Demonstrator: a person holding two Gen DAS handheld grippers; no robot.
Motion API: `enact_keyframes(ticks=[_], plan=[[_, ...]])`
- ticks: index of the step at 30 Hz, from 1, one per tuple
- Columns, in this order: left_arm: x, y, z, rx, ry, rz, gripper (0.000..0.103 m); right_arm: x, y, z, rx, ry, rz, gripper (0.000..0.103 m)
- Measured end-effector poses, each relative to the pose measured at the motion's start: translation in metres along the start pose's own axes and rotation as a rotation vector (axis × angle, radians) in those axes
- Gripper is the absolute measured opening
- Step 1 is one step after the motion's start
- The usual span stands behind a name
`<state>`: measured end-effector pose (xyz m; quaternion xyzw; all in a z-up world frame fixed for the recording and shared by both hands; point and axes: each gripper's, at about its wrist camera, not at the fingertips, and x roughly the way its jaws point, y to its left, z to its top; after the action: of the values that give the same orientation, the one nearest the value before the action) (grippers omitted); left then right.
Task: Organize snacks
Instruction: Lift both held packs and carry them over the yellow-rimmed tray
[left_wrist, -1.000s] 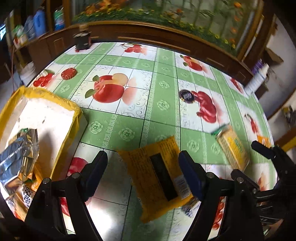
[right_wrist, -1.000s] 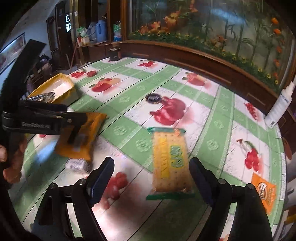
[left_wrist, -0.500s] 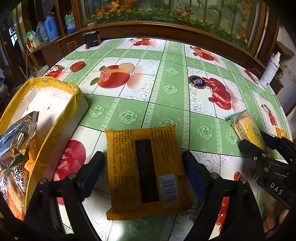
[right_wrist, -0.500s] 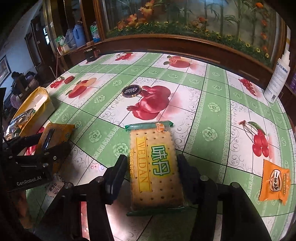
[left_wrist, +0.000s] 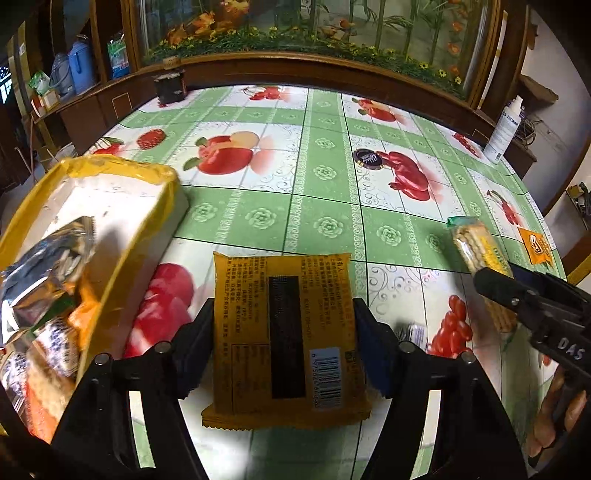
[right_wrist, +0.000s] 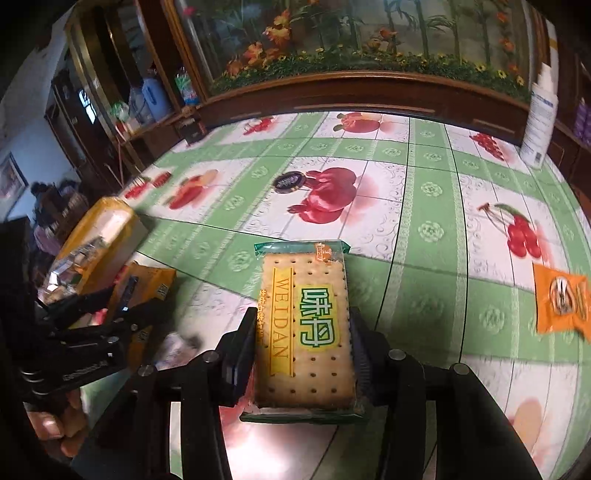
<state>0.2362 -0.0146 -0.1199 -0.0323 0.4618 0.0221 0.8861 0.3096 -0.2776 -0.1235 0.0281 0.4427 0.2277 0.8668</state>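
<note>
A flat yellow snack packet (left_wrist: 284, 332) lies printed-back up on the fruit-patterned tablecloth. My left gripper (left_wrist: 282, 332) straddles it, its jaws closing, both pads meeting the packet's side edges. A green-edged cracker pack (right_wrist: 304, 325) sits lengthwise between the fingers of my right gripper (right_wrist: 303, 332), whose jaws are closing with the pads against its long sides. The left wrist view shows the cracker pack (left_wrist: 476, 243) at the right, with the right gripper's fingers (left_wrist: 517, 291) on it. A yellow-rimmed box (left_wrist: 110, 170) at the left holds several snack packs.
An orange packet (right_wrist: 561, 299) lies at the right. A small wrapped sweet (left_wrist: 413, 332) rests between the two grippers. A dark round piece (left_wrist: 367, 158) sits mid-table, a white bottle (left_wrist: 506, 129) at the far right edge, a dark box (left_wrist: 170, 86) at the far edge.
Both grippers moved in over their packs and their jaws narrowed. The yellow packet now sits between the left pads and the cracker pack between the right pads.
</note>
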Motion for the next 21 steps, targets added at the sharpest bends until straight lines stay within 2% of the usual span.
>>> enact_keyframes(ticks=[6, 9, 16, 21], plan=[[-0.048, 0.015, -0.012, 0.021, -0.095, 0.049, 0.069, -0.044, 0.017, -0.025, 0.139, -0.064, 0.17, 0.048], [-0.074, 0.027, -0.02, 0.01, -0.146, 0.072, 0.069, -0.06, 0.034, -0.04, 0.179, -0.096, 0.196, 0.048], [-0.123, 0.051, -0.039, 0.012, -0.231, 0.105, 0.069, -0.089, 0.07, -0.061, 0.279, -0.162, 0.353, 0.048], [-0.148, 0.068, -0.047, -0.002, -0.28, 0.124, 0.069, -0.098, 0.099, -0.067, 0.285, -0.172, 0.414, 0.047]])
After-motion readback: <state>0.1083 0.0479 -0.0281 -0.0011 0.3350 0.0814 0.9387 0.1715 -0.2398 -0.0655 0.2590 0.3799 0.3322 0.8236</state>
